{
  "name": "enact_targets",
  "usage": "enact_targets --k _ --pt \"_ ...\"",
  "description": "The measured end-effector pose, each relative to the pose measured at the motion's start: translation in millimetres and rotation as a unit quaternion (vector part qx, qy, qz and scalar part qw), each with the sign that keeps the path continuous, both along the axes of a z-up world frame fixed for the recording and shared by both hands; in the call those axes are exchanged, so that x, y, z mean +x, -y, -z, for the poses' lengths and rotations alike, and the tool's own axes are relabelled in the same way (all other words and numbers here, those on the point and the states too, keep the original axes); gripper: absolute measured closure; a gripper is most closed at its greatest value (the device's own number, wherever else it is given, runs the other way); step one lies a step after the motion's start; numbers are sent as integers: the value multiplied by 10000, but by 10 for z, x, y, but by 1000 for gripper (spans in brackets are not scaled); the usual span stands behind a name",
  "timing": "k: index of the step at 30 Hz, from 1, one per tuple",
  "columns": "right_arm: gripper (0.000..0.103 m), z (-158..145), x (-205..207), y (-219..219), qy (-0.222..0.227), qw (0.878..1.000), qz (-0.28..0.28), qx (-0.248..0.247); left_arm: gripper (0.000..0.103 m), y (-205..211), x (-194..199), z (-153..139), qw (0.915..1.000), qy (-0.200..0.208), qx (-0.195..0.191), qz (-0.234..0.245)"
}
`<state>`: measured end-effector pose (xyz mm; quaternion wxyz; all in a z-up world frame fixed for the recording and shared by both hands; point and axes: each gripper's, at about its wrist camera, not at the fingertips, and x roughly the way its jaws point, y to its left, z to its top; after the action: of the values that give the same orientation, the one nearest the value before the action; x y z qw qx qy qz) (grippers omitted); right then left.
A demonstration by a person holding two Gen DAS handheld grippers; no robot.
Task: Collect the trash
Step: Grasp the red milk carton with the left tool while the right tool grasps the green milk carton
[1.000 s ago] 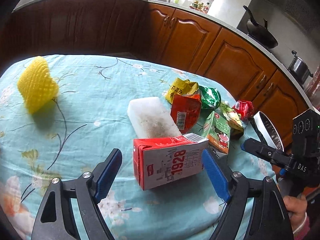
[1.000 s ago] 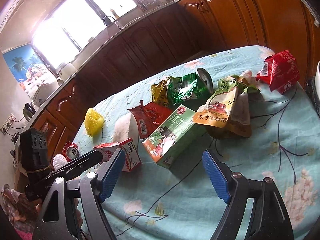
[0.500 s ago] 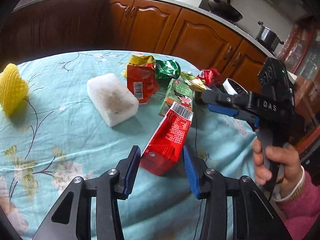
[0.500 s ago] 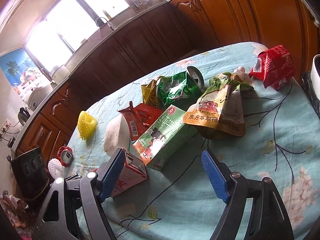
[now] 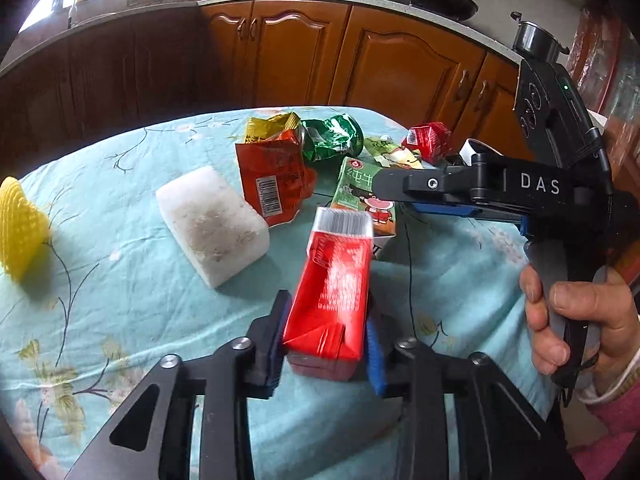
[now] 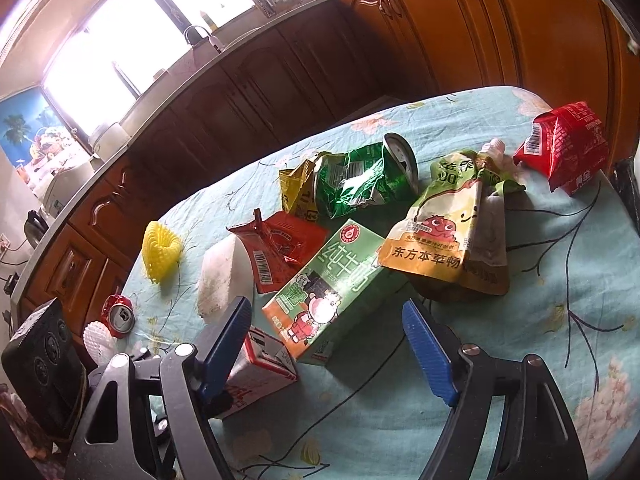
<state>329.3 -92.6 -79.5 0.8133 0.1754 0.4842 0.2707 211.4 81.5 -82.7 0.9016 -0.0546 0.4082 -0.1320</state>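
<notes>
Left gripper (image 5: 326, 340) is now clamping the red milk carton (image 5: 334, 288), which a second ago lay loose between wide jaws, and is tilting it off the worktop (image 5: 120, 280). Right gripper (image 6: 328, 344) is hanging wide open over the green carton (image 6: 332, 292), likely next.

Trash-strewn floral tablecloth (image 6: 520, 360)

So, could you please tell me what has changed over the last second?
The left gripper closed from wide open onto the red and white milk carton, which turned from broadside to end-on between its fingers. The right gripper stayed open near the green milk carton. The white foam block and wrappers stayed put.
</notes>
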Motion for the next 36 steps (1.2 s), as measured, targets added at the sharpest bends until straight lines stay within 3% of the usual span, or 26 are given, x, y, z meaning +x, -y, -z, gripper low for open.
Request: enact_targets --k 7,12,17,29,36 --pt "25 6 39 -225 6 9995 -59 -308 73 -422 -361 -81 9923 15 -322 -1196" --pt "25 111 116 -515 72 9952 31 -973 73 -267 -484 -54 9876 -74 -27 -1567" --pt "48 162 77 -492 146 9940 119 -1081 74 -114 -464 -100 9886 -85 36 -1505" --pt "51 -89 -476 270 367 9989 106 -276 74 191 -283 -141 9942 -55 -346 -1015" --pt "48 40 -628 553 207 9972 49 -720 74 397 -174 -89 9963 -128 -201 -822"
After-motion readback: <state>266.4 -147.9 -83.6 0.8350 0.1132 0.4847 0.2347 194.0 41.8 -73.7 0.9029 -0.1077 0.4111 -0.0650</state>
